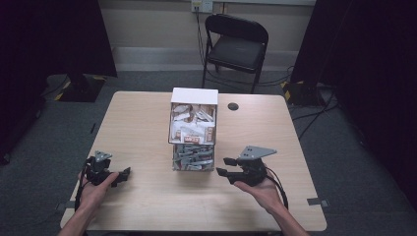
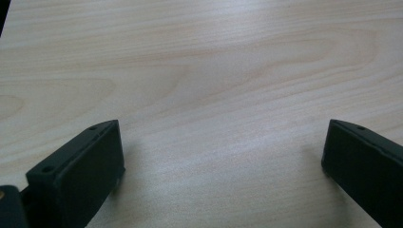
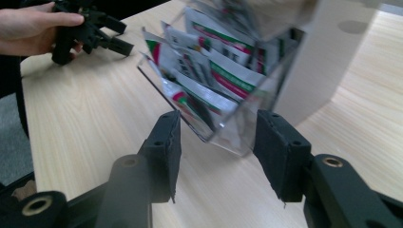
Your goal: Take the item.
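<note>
A packet holder stands mid-table: a white box [image 1: 194,96] with white and brown sachets, and below it a clear front tray [image 1: 193,157] of packets. In the right gripper view the clear tray [image 3: 204,90] holds white packets with red and green print. My right gripper [image 1: 222,166] sits just right of the tray, pointing at it. Its jaws [image 3: 219,118] stand apart around the tray's near corner without pressing on it. My left gripper [image 1: 123,176] rests at the table's front left, jaws [image 2: 223,142] wide open over bare wood; it also appears, in a hand, far off [image 3: 102,33].
The light wooden table [image 1: 147,128] has a small dark round spot [image 1: 233,106] right of the holder. A black folding chair [image 1: 236,44] stands behind the far edge. Cables and dark stands lie on the grey floor around it.
</note>
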Tool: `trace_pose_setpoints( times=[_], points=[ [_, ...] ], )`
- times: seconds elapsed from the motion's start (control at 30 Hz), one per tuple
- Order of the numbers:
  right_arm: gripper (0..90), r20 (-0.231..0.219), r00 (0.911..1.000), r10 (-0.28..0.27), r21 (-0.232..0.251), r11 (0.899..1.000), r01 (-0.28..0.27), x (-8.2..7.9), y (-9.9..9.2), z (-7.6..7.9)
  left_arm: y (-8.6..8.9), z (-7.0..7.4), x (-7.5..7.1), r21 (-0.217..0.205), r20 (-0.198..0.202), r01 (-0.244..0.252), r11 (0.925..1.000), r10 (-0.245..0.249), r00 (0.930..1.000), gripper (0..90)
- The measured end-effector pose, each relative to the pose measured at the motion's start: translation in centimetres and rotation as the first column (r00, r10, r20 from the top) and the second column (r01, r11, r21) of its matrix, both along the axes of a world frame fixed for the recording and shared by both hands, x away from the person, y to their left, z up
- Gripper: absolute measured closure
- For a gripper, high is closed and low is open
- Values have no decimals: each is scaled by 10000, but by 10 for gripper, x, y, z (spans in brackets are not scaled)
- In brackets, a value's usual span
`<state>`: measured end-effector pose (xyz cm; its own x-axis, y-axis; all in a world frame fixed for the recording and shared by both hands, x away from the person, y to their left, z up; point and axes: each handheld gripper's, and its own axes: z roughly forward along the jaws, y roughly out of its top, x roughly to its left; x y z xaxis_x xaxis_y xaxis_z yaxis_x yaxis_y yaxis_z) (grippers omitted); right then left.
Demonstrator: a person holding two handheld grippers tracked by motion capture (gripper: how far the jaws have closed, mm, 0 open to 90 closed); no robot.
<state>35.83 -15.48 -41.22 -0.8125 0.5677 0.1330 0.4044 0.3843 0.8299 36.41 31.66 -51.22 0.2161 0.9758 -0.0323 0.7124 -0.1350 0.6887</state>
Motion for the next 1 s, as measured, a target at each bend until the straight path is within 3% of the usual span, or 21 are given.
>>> trace_pose_setpoints(
  times=[0.13, 0.37, 0.77, 1.0],
  points=[
    [526, 108, 9996, 262, 126, 9996, -263, 2, 12, 6, 0, 0, 0, -1, -1, 2, 10000, -2, 10000, 0],
    [561, 47, 9980, 638, 246, 9977, -639, 6, 33, 0, 0, 0, 0, -1, -2, 1, 10000, -1, 10000, 0],
    [602, -84, 9958, 917, 367, 9951, -913, 12, 47, -13, 0, 0, 0, 0, -2, 1, 10000, -1, 10000, 0],
    [582, -188, 9956, 914, 369, 9952, -907, 15, 49, -18, 0, 0, 0, 0, -1, 1, 10000, -1, 10000, 0]
  ],
)
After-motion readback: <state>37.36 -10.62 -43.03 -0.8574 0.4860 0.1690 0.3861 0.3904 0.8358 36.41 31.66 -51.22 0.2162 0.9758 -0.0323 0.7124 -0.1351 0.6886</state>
